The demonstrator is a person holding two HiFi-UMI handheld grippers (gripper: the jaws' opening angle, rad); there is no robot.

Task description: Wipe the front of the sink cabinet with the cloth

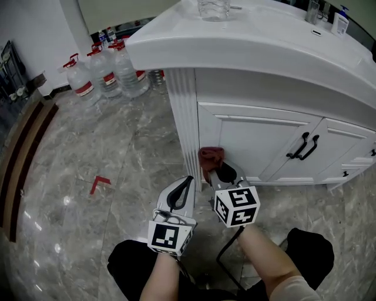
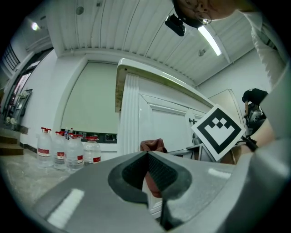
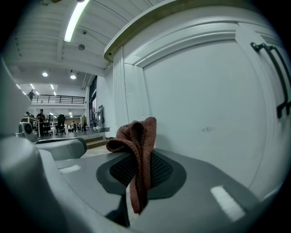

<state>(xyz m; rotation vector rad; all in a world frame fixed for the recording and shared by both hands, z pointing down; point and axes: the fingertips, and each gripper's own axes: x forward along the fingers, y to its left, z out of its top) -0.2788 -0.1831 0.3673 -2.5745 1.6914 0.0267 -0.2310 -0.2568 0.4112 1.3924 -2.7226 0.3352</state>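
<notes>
A reddish-brown cloth (image 1: pixel 210 157) is pinched in my right gripper (image 1: pixel 218 174), bunched above the jaws and hanging a little below them (image 3: pixel 137 157). It sits low against the white sink cabinet (image 1: pixel 258 141), at the bottom left corner of the left door beside the fluted corner post (image 1: pixel 183 117). My left gripper (image 1: pixel 183 187) is shut with nothing between its jaws, hovering just left of the right one, above the floor. In the left gripper view the cloth (image 2: pixel 153 145) shows beyond the closed jaws, next to the right gripper's marker cube (image 2: pixel 218 131).
Several water bottles (image 1: pixel 108 70) stand on the marble floor left of the cabinet. Black handles (image 1: pixel 303 147) sit where the two doors meet. A glass (image 1: pixel 214 8) and bottles (image 1: pixel 339 21) are on the countertop. A red mark (image 1: pixel 98 183) lies on the floor. My knees are below.
</notes>
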